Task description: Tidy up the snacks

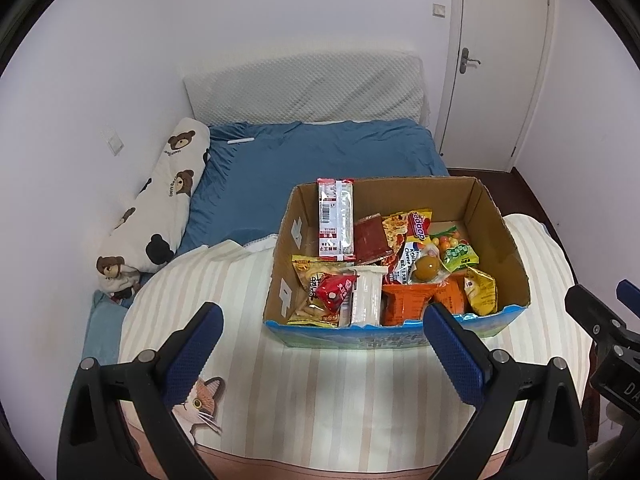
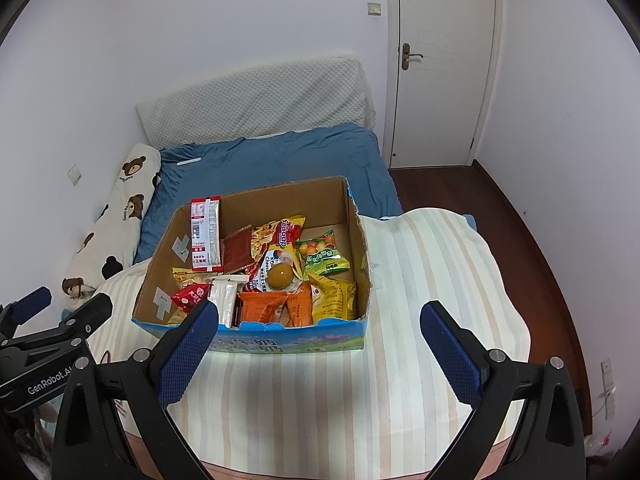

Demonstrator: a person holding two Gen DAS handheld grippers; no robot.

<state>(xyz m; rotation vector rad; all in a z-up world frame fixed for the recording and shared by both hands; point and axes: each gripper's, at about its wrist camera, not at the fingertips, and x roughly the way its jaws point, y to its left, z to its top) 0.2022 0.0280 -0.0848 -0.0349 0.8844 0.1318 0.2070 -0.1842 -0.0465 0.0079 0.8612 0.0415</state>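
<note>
An open cardboard box (image 1: 500,216) (image 2: 356,220) with a blue printed front stands on a striped quilt (image 1: 320,392) (image 2: 420,300) on the bed. It holds several snack packets: a tall red-and-white pack (image 1: 335,220) (image 2: 206,236), orange packets (image 1: 408,300) (image 2: 262,308), a green candy bag (image 1: 459,257) (image 2: 326,258), and a brown egg-shaped snack (image 1: 426,269) (image 2: 279,276). My left gripper (image 1: 324,320) is open and empty, in front of the box. My right gripper (image 2: 320,320) is open and empty, also in front of the box.
A bear-print bolster (image 1: 160,204) (image 2: 116,216) lies along the left wall. Blue bedding (image 1: 320,160) (image 2: 280,160) and a white pillow (image 1: 304,88) (image 2: 256,96) lie behind the box. A white door (image 1: 500,60) (image 2: 444,60) and dark wood floor (image 2: 540,260) are to the right.
</note>
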